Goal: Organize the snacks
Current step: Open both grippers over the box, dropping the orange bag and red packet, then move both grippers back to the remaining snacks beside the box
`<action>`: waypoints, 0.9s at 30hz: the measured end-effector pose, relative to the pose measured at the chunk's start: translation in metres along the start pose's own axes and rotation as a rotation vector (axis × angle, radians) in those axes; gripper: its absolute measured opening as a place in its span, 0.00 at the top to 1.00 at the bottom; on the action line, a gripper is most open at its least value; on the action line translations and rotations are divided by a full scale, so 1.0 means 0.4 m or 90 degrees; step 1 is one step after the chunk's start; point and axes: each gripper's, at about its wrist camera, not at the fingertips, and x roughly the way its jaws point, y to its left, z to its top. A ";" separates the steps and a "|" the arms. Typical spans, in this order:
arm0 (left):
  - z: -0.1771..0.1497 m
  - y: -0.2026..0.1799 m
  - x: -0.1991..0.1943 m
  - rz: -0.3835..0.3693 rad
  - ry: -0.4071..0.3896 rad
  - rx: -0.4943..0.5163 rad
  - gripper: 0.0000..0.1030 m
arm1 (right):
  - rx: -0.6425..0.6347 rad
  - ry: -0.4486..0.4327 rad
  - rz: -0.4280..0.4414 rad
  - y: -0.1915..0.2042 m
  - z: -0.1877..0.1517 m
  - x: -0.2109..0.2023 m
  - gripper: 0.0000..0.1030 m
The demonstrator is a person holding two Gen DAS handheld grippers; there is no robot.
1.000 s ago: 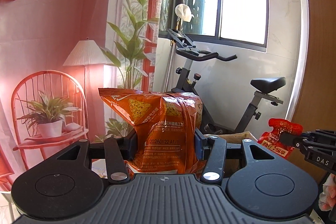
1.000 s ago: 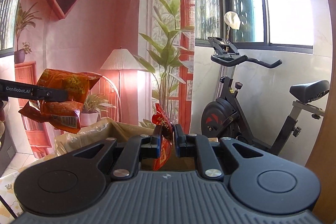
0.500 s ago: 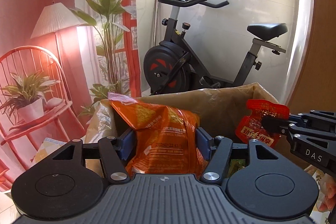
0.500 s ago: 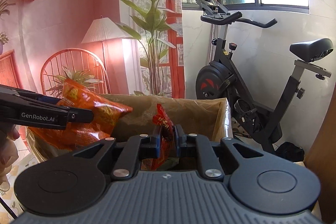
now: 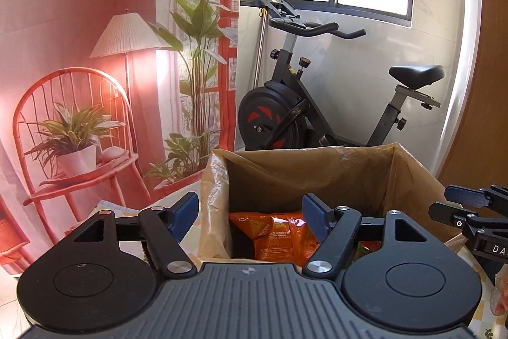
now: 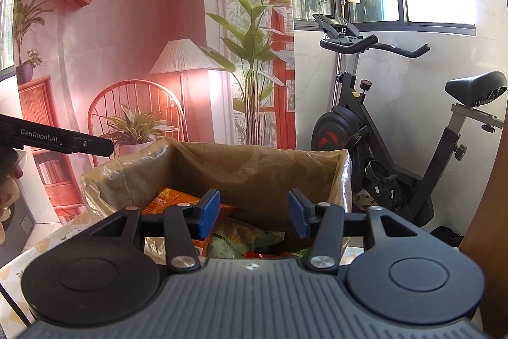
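An orange chip bag (image 5: 275, 234) lies inside a cardboard box (image 5: 317, 172) lined with a plastic bag. My left gripper (image 5: 250, 216) hovers just above it, jaws opening, pads clear of the bag. In the right wrist view the same orange bag (image 6: 168, 200) lies at the box's left, beside green packets (image 6: 241, 235) and a bit of red wrapper (image 6: 265, 254). My right gripper (image 6: 253, 213) hangs over the box (image 6: 254, 166), jaws opening with nothing between them. It also shows at the right edge of the left wrist view, as the right gripper (image 5: 439, 201).
A black exercise bike (image 5: 311, 116) stands behind the box by the white wall and window. A printed backdrop with a chair, lamp and plants hangs at the left. A brown wooden panel (image 5: 495, 69) rises at the right. The box stands on a patterned tablecloth (image 6: 35, 253).
Both grippers came down over the box and opened. The orange bag left the left jaws and dropped into the box; the red packet is gone from the right jaws.
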 end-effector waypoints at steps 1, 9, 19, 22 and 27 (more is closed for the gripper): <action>-0.008 0.015 -0.016 0.009 0.011 -0.005 0.28 | 0.001 0.002 0.003 0.001 -0.007 -0.009 0.51; -0.097 0.119 -0.116 0.066 0.062 -0.104 0.28 | 0.023 0.020 0.034 0.008 -0.082 -0.086 0.51; -0.245 0.118 -0.143 0.072 0.092 -0.131 0.28 | 0.011 0.053 0.041 0.041 -0.189 -0.125 0.51; -0.277 0.114 -0.135 0.079 0.098 -0.144 0.29 | 0.018 0.076 0.036 0.040 -0.228 -0.117 0.51; -0.318 0.109 -0.126 0.084 0.120 -0.165 0.29 | 0.027 0.109 0.027 0.032 -0.277 -0.110 0.51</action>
